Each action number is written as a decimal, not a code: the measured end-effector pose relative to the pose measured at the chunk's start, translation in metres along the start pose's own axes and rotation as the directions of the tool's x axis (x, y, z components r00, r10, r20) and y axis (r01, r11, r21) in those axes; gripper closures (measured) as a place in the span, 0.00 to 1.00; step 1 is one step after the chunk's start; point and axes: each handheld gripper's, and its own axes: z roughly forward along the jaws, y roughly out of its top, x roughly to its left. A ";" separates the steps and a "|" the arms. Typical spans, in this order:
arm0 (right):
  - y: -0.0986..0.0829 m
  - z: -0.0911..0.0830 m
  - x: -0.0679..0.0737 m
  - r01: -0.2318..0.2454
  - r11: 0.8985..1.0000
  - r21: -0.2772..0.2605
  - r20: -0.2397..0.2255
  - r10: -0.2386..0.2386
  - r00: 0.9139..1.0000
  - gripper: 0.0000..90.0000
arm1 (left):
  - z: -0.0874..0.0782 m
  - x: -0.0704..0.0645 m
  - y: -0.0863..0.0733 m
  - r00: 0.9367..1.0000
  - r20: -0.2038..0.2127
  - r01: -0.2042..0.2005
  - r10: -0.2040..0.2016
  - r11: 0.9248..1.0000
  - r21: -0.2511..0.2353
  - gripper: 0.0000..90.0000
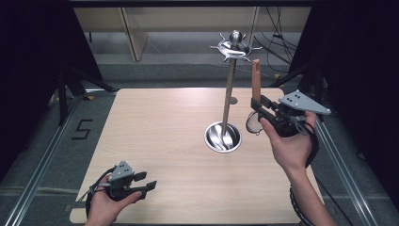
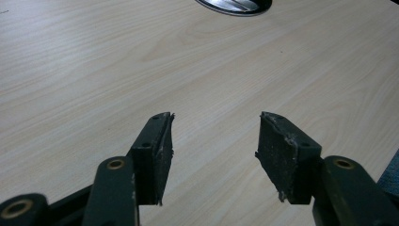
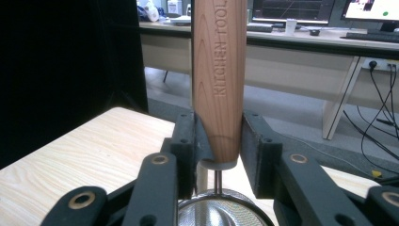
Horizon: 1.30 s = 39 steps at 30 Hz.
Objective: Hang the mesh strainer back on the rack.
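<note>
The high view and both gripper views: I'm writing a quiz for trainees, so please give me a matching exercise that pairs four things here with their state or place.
Things:
1. left gripper
2. right gripper
3. wooden handle
4. metal stand

States or places:
A. upright on the table, base a round steel dish
B. clamped on a wooden handle
C. stamped KITCHEN TOOL, a wire strainer hanging below it
D. open, held low over bare table

Pairs: 1-D, 2-B, 3-C, 4-A

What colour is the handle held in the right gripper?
Reddish-brown wood handle, with stamped lettering; the right gripper view shows it best.
</note>
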 end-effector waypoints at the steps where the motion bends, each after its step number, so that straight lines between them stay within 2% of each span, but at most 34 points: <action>1: 0.001 0.000 0.001 -0.003 1.000 -0.001 0.003 0.003 1.000 0.77 | 0.000 0.000 0.000 1.000 0.008 0.000 0.000 1.000 -0.003 0.49; 8: 0.004 0.001 0.001 0.008 1.000 -0.009 -0.001 -0.008 1.000 0.77 | 0.001 -0.001 0.000 1.000 0.013 0.015 -0.015 1.000 -0.012 0.49; 9: 0.004 0.002 0.002 -0.007 1.000 -0.008 0.002 0.007 1.000 0.77 | 0.001 -0.001 0.000 1.000 0.012 0.016 -0.015 1.000 -0.013 0.49; 13: 0.005 0.004 0.000 0.005 1.000 -0.008 -0.003 -0.005 1.000 0.77 | 0.001 -0.001 0.000 1.000 0.012 0.016 -0.016 1.000 -0.013 0.49; 15: 0.005 0.004 0.001 -0.007 1.000 -0.005 -0.001 0.007 1.000 0.77 | 0.000 -0.001 0.000 1.000 0.010 0.016 -0.016 1.000 -0.011 0.49; 16: 0.005 0.005 0.000 0.008 1.000 -0.010 -0.004 -0.008 1.000 0.77 | 0.000 -0.001 0.000 1.000 0.009 0.016 -0.016 1.000 -0.011 0.49; 21: 0.006 0.006 0.001 -0.007 1.000 -0.011 -0.001 0.007 1.000 0.77 | 0.000 -0.001 0.000 1.000 0.009 0.016 -0.016 1.000 -0.011 0.49; 26: 0.007 0.008 -0.001 0.013 1.000 -0.014 -0.002 -0.013 1.000 0.77 | 0.001 -0.001 -0.001 1.000 0.010 0.015 -0.015 1.000 -0.015 0.49; 28: 0.007 0.009 0.001 -0.010 1.000 -0.009 -0.006 0.010 1.000 0.77 | 0.001 -0.001 -0.001 1.000 0.010 0.015 -0.015 1.000 -0.014 0.49; 31: 0.007 0.010 -0.001 0.012 1.000 -0.015 -0.005 -0.013 1.000 0.77 | 0.001 -0.001 -0.001 1.000 0.010 0.015 -0.015 1.000 -0.014 0.49; 33: 0.007 0.011 0.001 -0.008 1.000 -0.008 -0.006 0.008 1.000 0.77 | 0.001 -0.001 -0.001 1.000 0.010 0.016 -0.016 1.000 -0.014 0.49; 39: 0.008 0.013 0.001 -0.005 1.000 -0.010 -0.004 0.005 1.000 0.77 | 0.001 -0.001 0.000 1.000 0.008 0.016 -0.016 1.000 -0.010 0.49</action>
